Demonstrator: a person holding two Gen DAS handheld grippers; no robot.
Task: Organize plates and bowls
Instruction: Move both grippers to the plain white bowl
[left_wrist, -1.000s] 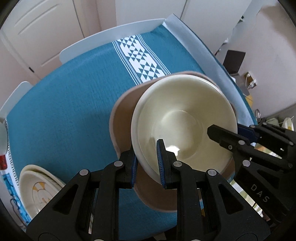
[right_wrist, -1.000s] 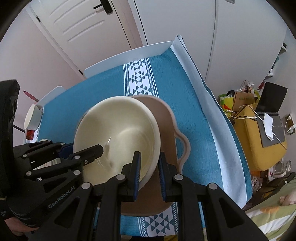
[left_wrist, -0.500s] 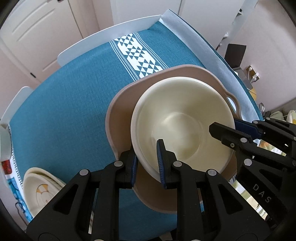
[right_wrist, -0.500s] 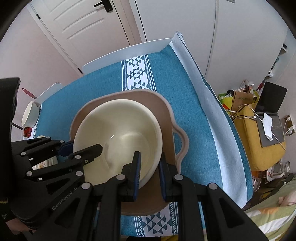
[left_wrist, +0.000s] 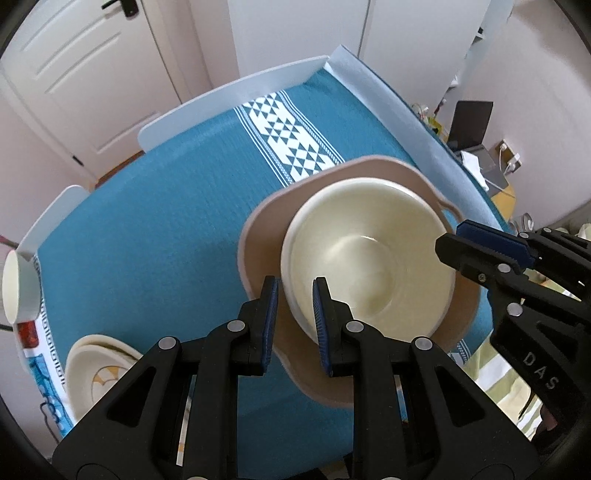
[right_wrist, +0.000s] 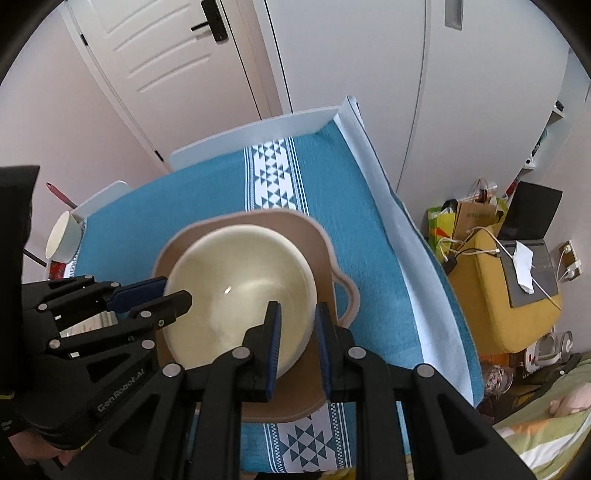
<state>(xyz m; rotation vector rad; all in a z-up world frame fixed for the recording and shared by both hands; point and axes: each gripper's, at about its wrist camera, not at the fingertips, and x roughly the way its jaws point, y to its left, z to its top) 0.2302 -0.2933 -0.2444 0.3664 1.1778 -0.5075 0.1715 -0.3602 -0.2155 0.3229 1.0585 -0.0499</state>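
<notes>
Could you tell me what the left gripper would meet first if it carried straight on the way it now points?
Most likely the tan dish under the cream bowl, whose rim the left gripper already clamps.

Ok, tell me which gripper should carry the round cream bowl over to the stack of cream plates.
Left, probably. The left gripper and right gripper both pinch the round cream bowl by its rim, but the stack of cream plates lies on the left gripper's side.
</notes>
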